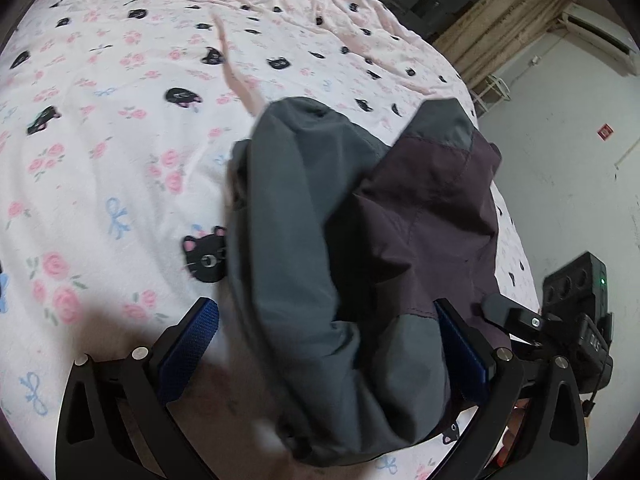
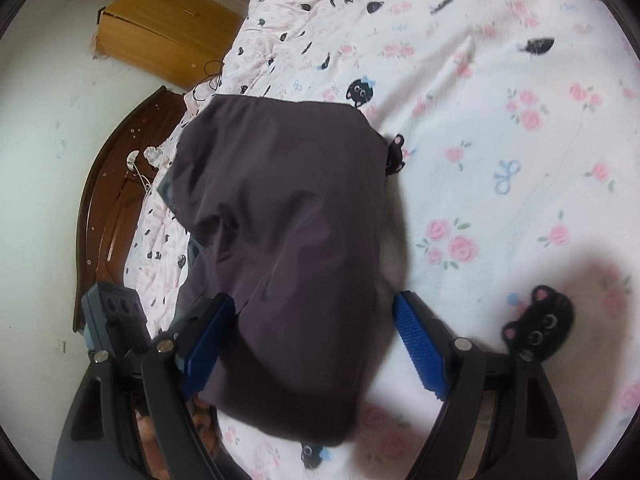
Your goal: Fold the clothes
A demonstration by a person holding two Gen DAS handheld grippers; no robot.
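Note:
A folded garment in grey [image 1: 288,248] and dark purple panels lies on the bed, bunched and slightly blurred. In the right wrist view its dark purple side [image 2: 288,240] faces up. My left gripper [image 1: 324,304] is open, its blue pads straddling the near end of the garment; the left pad [image 1: 192,344] stands clear of the cloth over the sheet. My right gripper [image 2: 313,299] is open too, with the garment's near end between its jaws. Its left pad [image 2: 212,340] sits at the cloth's edge and its right pad [image 2: 416,348] is apart from it.
The bed wears a pink sheet [image 1: 120,160] printed with black cats, roses and bows. A dark wooden bed frame [image 2: 104,200] runs along the left, with a cardboard box [image 2: 160,28] behind it. The other gripper's body [image 1: 576,320] shows beyond the bed's right edge.

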